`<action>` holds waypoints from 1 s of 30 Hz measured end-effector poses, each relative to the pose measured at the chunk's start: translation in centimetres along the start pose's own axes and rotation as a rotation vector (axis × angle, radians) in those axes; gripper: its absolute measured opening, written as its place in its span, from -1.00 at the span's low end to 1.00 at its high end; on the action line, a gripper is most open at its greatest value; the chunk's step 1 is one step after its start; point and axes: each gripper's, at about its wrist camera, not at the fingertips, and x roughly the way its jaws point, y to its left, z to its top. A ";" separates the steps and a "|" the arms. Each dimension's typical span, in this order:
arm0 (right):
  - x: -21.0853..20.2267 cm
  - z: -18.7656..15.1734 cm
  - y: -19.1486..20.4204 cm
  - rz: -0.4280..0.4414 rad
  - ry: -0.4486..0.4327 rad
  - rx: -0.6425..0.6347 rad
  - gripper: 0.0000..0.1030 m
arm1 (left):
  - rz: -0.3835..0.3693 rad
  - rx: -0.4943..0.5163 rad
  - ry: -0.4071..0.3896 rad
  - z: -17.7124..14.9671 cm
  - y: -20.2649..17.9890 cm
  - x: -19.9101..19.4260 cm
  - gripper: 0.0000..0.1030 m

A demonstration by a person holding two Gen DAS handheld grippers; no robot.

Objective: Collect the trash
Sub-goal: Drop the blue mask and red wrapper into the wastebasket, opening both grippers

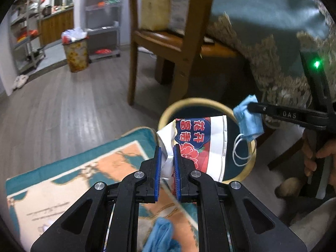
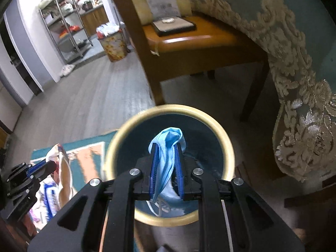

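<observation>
Blue face mask (image 2: 168, 145) hangs pinched betw. the blue pads of the right hand-held gripper (image 2: 166, 147), directly over the open mouth of the round bin (image 2: 227, 147) w/ tan rim and dark teal inside. White ear loops dangle below the pads, inside the rim outline. In the left wrist view the same mask (image 1: 250, 118) sits at the bin's right rim (image 1: 166, 113), clamped in the tip of the right hand-held gripper (image 1: 251, 106), loops drooping over the edge.

Left hand-held gripper (image 1: 167, 149) is closed on a crumpled snack wrapper (image 1: 199, 138), white w/ red-and-navy print and Chinese characters; wrapper is held above the bin's near-left rim, partly covering the opening. From the right wrist view the left hand-held gripper (image 2: 50, 164) and wrapper (image 2: 61, 157) show at lower left, beside the bin.

Bin stands on grey wood floor (image 2: 88, 105), just beside a teal-and-peach rug (image 1: 69, 180). Another blue item, blurred, lies low in the left view (image 1: 161, 237). Behind the bin: wooden chair (image 2: 189, 40), then embroidered teal tablecloth (image 2: 294, 67) hanging at right. Far back-left: a full patterned trash can (image 1: 75, 50) near metal shelving (image 1: 103, 19).
</observation>
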 end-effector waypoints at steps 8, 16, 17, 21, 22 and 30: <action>2.5 -0.7 -1.8 -0.018 0.064 0.031 -0.68 | -0.023 -0.011 0.062 0.0 -1.7 5.7 -0.75; 2.6 -0.9 -1.6 -0.027 0.061 0.022 -0.48 | -0.014 -0.040 0.062 0.3 -2.0 7.7 -0.75; 2.6 -0.9 -1.7 -0.029 0.062 0.023 -0.48 | -0.009 -0.042 0.059 0.4 -1.9 7.7 -0.75; 2.7 -0.6 -1.7 -0.027 0.066 0.032 -0.48 | -0.008 -0.055 0.047 0.5 -1.4 7.2 -0.74; 2.7 -0.6 -1.5 -0.026 0.066 0.028 -0.48 | -0.006 -0.055 0.044 0.5 -1.4 7.0 -0.74; 2.4 -0.3 -0.9 -0.028 0.056 0.019 -0.29 | 0.036 -0.013 0.021 0.3 -0.6 4.6 -0.73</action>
